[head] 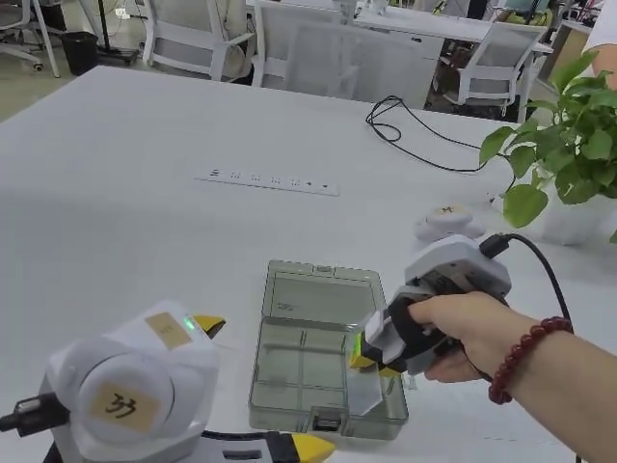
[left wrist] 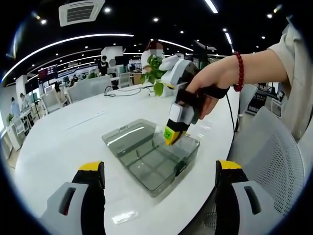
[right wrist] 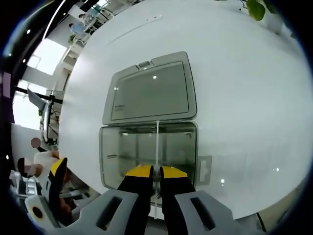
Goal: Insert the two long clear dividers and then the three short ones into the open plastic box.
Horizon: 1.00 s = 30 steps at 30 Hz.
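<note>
Right gripper (right wrist: 155,171) clamps a thin clear divider (right wrist: 157,142) over the open plastic box (right wrist: 110,147), left gripper (left wrist: 159,165) gapes empty; the divider looks light, stiff, slick, best pinched mid-edge.

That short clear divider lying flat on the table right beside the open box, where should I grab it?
Probably come straight down with the open left hand-held gripper and pinch the short clear divider across its two short ends. It lies flat and thin on the table, one long edge close beside the open box wall, so only the ends and outer edge are free.
</note>
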Each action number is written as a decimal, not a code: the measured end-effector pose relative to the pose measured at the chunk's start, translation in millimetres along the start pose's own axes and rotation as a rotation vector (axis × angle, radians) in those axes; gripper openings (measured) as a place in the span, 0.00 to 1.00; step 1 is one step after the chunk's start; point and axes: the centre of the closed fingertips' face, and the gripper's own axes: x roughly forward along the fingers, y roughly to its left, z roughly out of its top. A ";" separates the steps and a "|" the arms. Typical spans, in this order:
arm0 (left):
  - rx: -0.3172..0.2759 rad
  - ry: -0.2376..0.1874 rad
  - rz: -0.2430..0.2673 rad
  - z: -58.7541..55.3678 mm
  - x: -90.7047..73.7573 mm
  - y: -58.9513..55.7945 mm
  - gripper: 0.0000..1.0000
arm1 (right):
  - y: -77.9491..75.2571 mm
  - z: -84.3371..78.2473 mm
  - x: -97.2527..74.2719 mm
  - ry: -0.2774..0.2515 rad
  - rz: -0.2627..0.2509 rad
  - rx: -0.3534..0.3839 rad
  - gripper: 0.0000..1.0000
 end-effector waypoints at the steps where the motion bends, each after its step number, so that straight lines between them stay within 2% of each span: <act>1: 0.000 0.000 0.000 0.0 -0.1 0.0 0.96 | 0.4 0.0 0.2 0.000 -0.001 -0.003 0.07; 12: 0.000 -0.001 0.003 0.1 -0.9 0.4 0.95 | 1.9 -0.7 0.6 0.009 -0.033 -0.028 0.07; 15: -0.002 -0.003 0.004 0.3 -1.1 0.5 0.95 | 2.5 -1.0 1.0 0.012 -0.057 -0.047 0.07; 19: -0.002 -0.002 0.006 0.2 -1.1 0.8 0.95 | 3.5 -0.9 1.8 0.015 -0.103 -0.113 0.07; 20: -0.003 -0.002 0.006 0.3 -1.2 0.9 0.95 | 2.8 -1.2 2.1 0.017 -0.125 -0.154 0.07; 26: -0.008 -0.008 0.010 1.1 -1.5 1.5 0.95 | 5.6 -1.8 6.6 0.011 -0.196 -0.257 0.07; 27: -0.011 -0.011 0.010 1.7 -1.5 1.7 0.95 | 4.3 -1.2 7.7 0.011 -0.217 -0.293 0.07; 30: -0.017 -0.012 0.016 1.6 -2.2 3.2 0.95 | 4.5 -3.1 12.5 0.011 -0.236 -0.309 0.07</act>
